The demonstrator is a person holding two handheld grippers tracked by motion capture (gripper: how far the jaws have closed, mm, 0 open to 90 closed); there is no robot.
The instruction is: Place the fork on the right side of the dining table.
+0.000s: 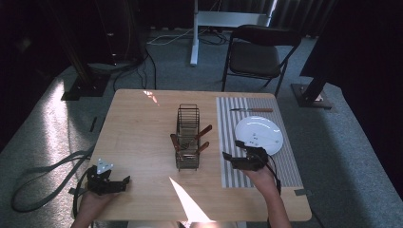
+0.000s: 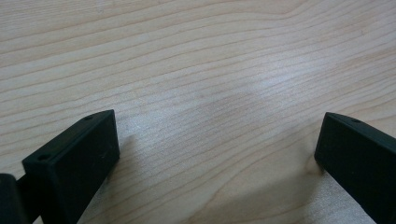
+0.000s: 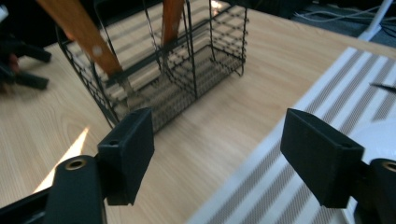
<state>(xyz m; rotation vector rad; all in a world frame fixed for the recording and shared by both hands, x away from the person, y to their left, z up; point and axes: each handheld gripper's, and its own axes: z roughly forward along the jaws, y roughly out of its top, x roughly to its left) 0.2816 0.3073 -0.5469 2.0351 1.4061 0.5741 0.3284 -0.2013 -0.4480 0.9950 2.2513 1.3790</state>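
Observation:
A black wire basket (image 1: 187,137) (image 3: 196,65) stands upright in the middle of the wooden table (image 1: 138,133), with several wooden-handled utensils (image 1: 203,132) (image 3: 83,33) leaning in it. To its right a striped mat (image 1: 228,118) (image 3: 322,98) carries a white plate (image 1: 259,133) (image 3: 380,135) and, farther back, a wooden-handled knife (image 1: 252,110). My right gripper (image 1: 233,150) (image 3: 217,140) is open over the mat's near left edge, jaws pointed at the basket, nothing between them. My left gripper (image 1: 124,183) (image 2: 217,140) is open low over bare wood at the table's near left corner.
A dark folding chair (image 1: 256,52) stands beyond the table's far edge, with a white stand leg (image 1: 194,33) to its left. Cables (image 1: 43,180) lie on the carpet to the left. A patch of sunlight (image 1: 187,199) falls on the table's near edge.

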